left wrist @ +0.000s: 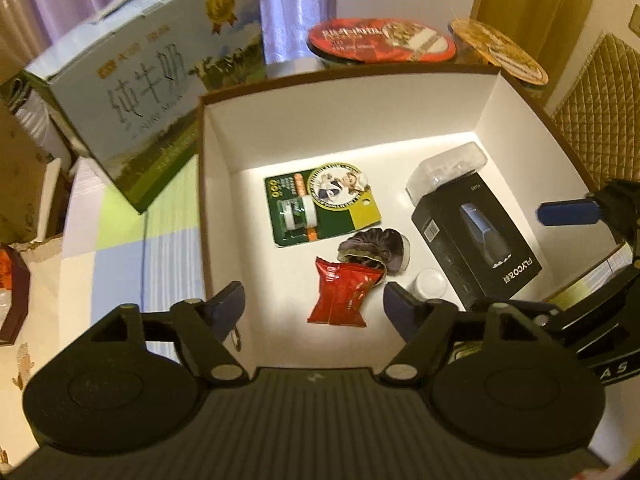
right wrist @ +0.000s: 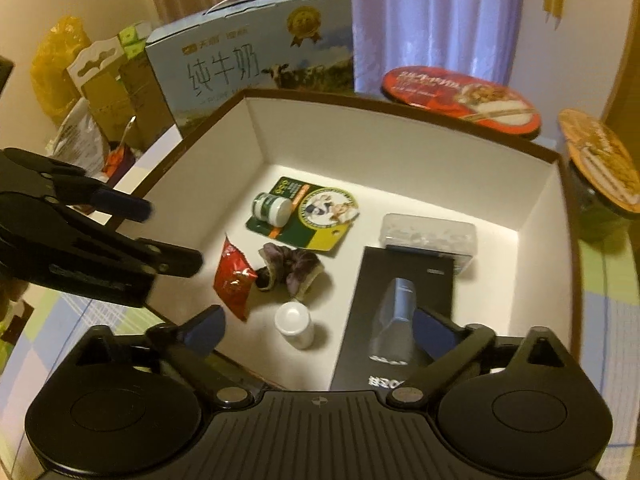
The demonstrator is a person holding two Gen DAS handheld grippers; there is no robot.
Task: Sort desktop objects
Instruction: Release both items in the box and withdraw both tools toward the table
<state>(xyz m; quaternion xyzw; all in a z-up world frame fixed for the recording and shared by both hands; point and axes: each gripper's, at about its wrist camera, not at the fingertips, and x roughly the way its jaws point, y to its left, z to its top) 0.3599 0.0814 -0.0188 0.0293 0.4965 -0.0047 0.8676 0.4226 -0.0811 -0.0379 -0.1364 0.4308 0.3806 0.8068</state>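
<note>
Lying between open jaws — red packet [left wrist: 343,295] (untouched)

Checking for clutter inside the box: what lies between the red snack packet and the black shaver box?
A small white bottle and a dark purple crumpled wrapper, clearest in the right wrist view.

Open from above: the white-lined cardboard box with brown rim [left wrist: 208,184], bare floor along its far wall and left side. Blocking the right half: the black rectangular shaver carton [left wrist: 476,248] and clear plastic case [left wrist: 448,172]. Cluttering the centre: green blister card [left wrist: 320,204], red foil sachet [left wrist: 340,296], dark crumpled wrapper [left wrist: 376,250], small white bottle [left wrist: 430,286]. Hemming the upper left: pale blue milk carton [left wrist: 140,92]; upper right: two lidded noodle bowls [left wrist: 380,42].
</note>
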